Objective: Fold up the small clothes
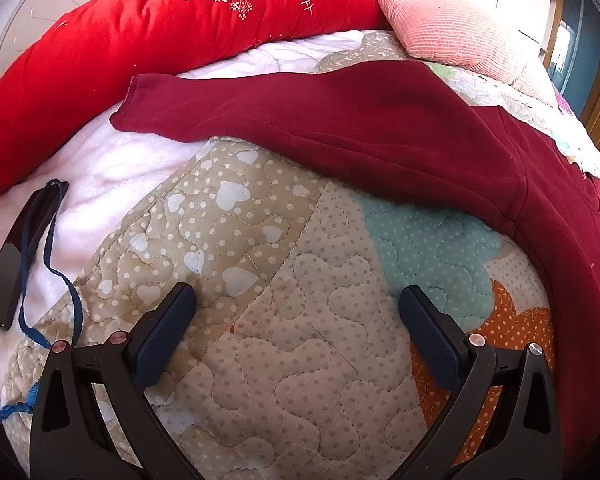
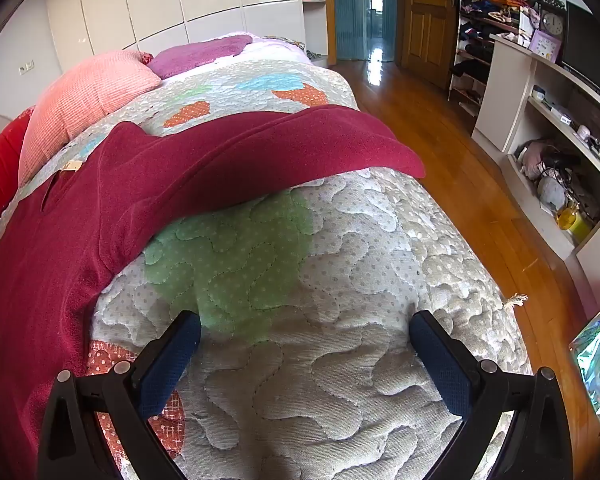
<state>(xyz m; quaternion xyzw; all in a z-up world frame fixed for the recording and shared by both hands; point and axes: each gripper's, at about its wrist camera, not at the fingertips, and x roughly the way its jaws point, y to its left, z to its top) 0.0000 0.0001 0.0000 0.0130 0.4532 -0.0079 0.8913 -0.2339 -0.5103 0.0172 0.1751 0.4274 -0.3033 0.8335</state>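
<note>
A dark red long-sleeved top (image 1: pixel 380 128) lies spread flat on the quilted bedspread (image 1: pixel 284 320). In the left wrist view its left sleeve stretches out to the left, the cuff at the far left. In the right wrist view the top (image 2: pixel 60 260) fills the left side and its right sleeve (image 2: pixel 284 148) reaches to the bed's right edge. My left gripper (image 1: pixel 298 312) is open and empty, over bare quilt below the sleeve. My right gripper (image 2: pixel 306 340) is open and empty, over bare quilt (image 2: pixel 300 380) below the other sleeve.
A bright red quilt (image 1: pixel 100 52) and a pink pillow (image 1: pixel 452 28) lie at the bed's head. A black phone (image 1: pixel 16 256) with a blue strap (image 1: pixel 48 264) lies on a white blanket at left. Wooden floor (image 2: pixel 440 120) and shelves (image 2: pixel 560 140) stand right of the bed.
</note>
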